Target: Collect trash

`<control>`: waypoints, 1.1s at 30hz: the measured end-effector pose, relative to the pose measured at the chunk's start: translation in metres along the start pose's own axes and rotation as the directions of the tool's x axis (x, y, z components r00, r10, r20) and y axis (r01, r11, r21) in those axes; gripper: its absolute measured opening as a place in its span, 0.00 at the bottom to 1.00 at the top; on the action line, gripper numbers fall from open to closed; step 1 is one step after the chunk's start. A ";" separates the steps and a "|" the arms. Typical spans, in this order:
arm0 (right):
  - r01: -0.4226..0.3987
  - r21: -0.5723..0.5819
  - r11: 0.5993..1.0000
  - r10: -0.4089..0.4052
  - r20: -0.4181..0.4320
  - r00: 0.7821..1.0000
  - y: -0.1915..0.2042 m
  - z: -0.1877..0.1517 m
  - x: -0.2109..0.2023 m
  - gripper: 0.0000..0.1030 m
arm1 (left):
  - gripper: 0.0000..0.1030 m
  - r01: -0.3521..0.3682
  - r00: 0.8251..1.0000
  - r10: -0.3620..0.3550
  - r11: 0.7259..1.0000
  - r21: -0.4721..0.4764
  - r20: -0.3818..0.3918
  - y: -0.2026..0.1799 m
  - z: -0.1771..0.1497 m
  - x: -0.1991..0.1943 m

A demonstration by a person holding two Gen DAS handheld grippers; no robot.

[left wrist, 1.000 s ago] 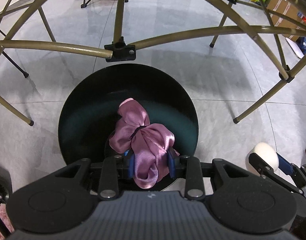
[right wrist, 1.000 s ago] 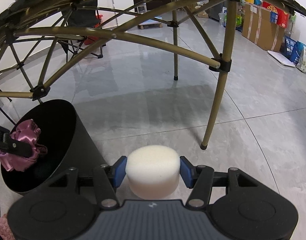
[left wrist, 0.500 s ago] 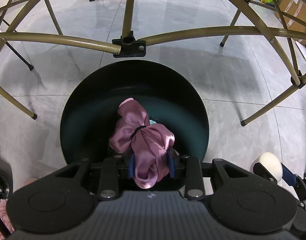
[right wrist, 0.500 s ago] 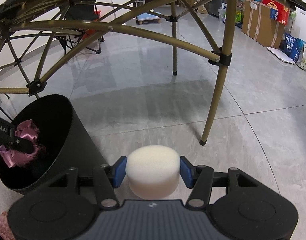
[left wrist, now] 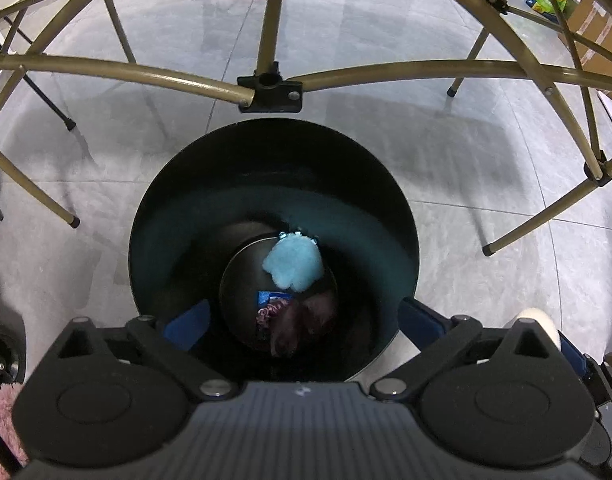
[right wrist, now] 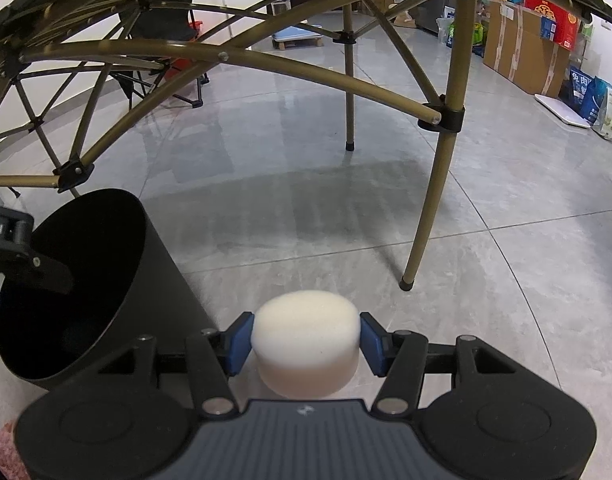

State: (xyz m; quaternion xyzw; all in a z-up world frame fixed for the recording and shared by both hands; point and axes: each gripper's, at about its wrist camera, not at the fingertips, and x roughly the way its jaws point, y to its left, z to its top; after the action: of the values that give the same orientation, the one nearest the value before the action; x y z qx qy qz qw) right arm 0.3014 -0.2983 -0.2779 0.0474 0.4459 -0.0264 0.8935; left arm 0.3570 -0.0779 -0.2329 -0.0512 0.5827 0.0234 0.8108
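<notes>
Two grippers work beside the black bin point(left wrist: 401, 216). With jaws opening and nothing between them, the left gripper point(left wrist: 302, 320) hangs over the purple cloth point(left wrist: 302, 320), crumpled at the bin's bottom, axis unclear. Just right, the right gripper point(right wrist: 306, 340) clamps an upright white sponge point(right wrist: 306, 340).

Tall round bin point(left wrist: 274, 216), centre of the left wrist view: black outside, inner wall with a dark teal sheen. At its bottom, a pale blue fluffy lump point(left wrist: 293, 266), a dim purple-pink satin cloth point(left wrist: 302, 320) below it, and a small blue scrap point(left wrist: 270, 296).

Round foam sponge point(right wrist: 306, 344), lower centre of the right wrist view: creamy white, plain, between royal-blue pads point(right wrist: 240, 338) on black fingers.

Floor tiles point(right wrist: 485, 184): light grey, faintly marbled. Folding-table frame tubes point(right wrist: 441, 184): olive-gold with black joints. Cardboard boxes point(right wrist: 521, 54), upper right: brown.
</notes>
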 end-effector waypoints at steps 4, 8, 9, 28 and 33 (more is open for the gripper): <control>-0.001 -0.003 1.000 0.001 0.000 1.000 0.001 0.000 0.000 0.54 | 1.00 -0.002 1.000 0.002 1.000 -0.001 -0.008 0.000 0.000 0.001; -0.003 -0.004 1.000 0.003 -0.001 1.000 0.001 0.000 -0.001 0.54 | 1.00 -0.005 1.000 0.005 1.000 -0.001 -0.016 0.000 -0.001 0.001; -0.003 -0.004 1.000 0.003 -0.001 1.000 0.001 0.000 -0.001 0.54 | 1.00 -0.004 1.000 0.004 1.000 -0.003 -0.019 0.000 0.000 0.002; -0.019 -0.027 0.999 0.019 -0.007 1.000 0.019 0.004 -0.010 0.54 | 1.00 0.013 1.000 -0.013 1.000 0.003 0.018 0.013 -0.005 -0.014; -0.026 -0.048 0.999 0.025 -0.009 1.000 0.033 0.005 -0.013 0.54 | 1.00 0.015 0.999 -0.015 1.000 -0.009 0.033 0.024 -0.006 -0.020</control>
State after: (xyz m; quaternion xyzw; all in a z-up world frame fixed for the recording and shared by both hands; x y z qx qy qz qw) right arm 0.3000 -0.2663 -0.2625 0.0318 0.4497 -0.0042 0.8926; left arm 0.3430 -0.0540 -0.2170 -0.0591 0.5687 0.0207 0.8202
